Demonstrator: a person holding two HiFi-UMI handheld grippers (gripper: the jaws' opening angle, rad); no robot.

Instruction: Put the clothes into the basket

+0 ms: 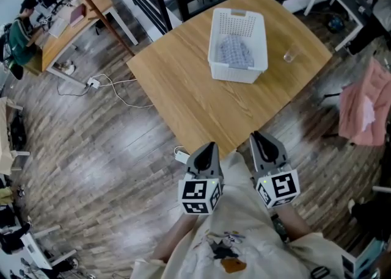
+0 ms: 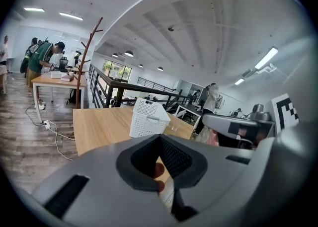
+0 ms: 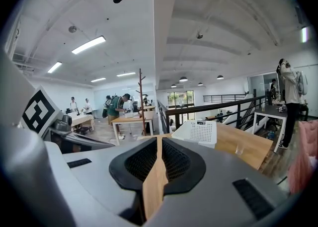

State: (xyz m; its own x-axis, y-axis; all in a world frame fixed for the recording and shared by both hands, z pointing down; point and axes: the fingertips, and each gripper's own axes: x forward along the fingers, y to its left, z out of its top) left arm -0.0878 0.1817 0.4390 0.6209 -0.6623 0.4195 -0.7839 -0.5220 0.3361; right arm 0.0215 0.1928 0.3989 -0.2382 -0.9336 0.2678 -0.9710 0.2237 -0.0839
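Clothes (image 1: 235,52), a blue-grey garment, lie inside the white basket (image 1: 235,76) on the far part of the counter (image 1: 183,94), well apart from both tools. At the near edge, the left tool (image 1: 209,148) and the right tool (image 1: 259,138) have their jaws together, holding nothing.

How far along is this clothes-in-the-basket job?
Seemingly done: a blue-grey garment already lies in the white basket. Nothing is in hand: the left hand-held gripper and the right hand-held gripper are both shut and empty. Left: no clothes on the table, only a glass.
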